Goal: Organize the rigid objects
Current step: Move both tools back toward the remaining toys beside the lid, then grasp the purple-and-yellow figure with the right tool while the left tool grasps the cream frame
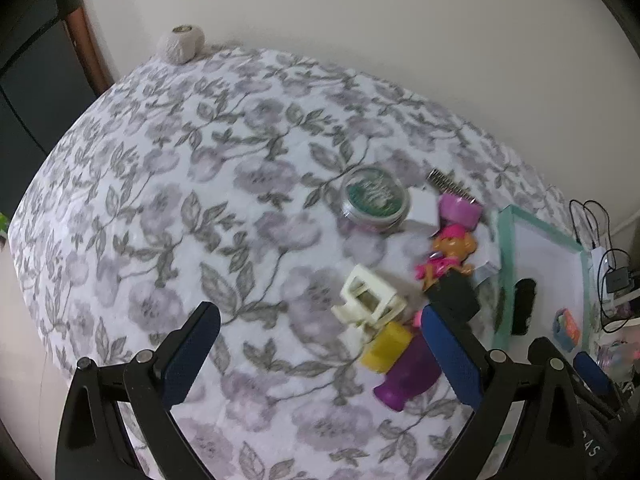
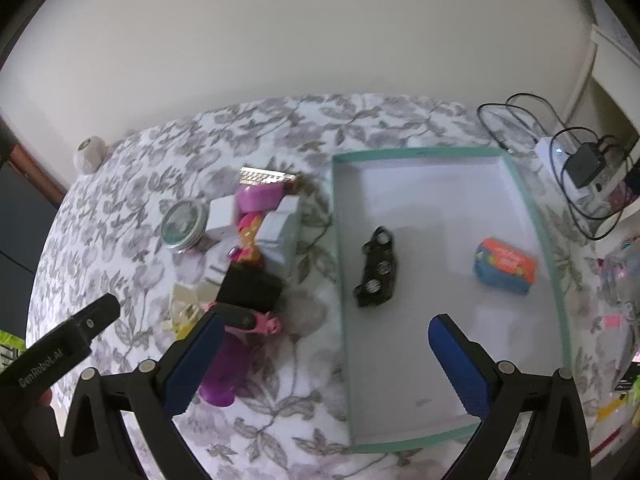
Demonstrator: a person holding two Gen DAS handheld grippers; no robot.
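We held both grippers above a worktop covered with a white cloth printed with grey-and-lilac flowers [image 1: 168,184]. The left gripper [image 1: 320,340] had its jaws wide apart and empty, over bare cloth just beside the clutter. The right gripper [image 2: 326,354] also had its jaws apart and gripped nothing; it hung over the near left edge of a shallow white cardboard tray with a teal rim [image 2: 532,216].

Inside that tray lay a black plastic piece with round silver discs [image 2: 376,268] and, well apart from it toward the right wall, a small blue-and-orange packet [image 2: 506,266].

The remaining things sat in a loose heap on the cloth just left of the tray: a round metal tin with a green lid [image 1: 376,198], a small white box [image 1: 424,208], a pink plastic cup [image 1: 460,208] in front of a metal-toothed comb [image 1: 448,186], an orange toy figure in pink clothes [image 1: 448,256], a black rectangular block [image 1: 456,298], a cream plastic clip-like piece [image 1: 370,296], a yellow cylinder [image 1: 390,346] and a purple plastic vase-shaped piece [image 1: 404,376] lying on its side. A ball of beige twine [image 1: 181,45] rested at the worktop's far corner, against the wall.
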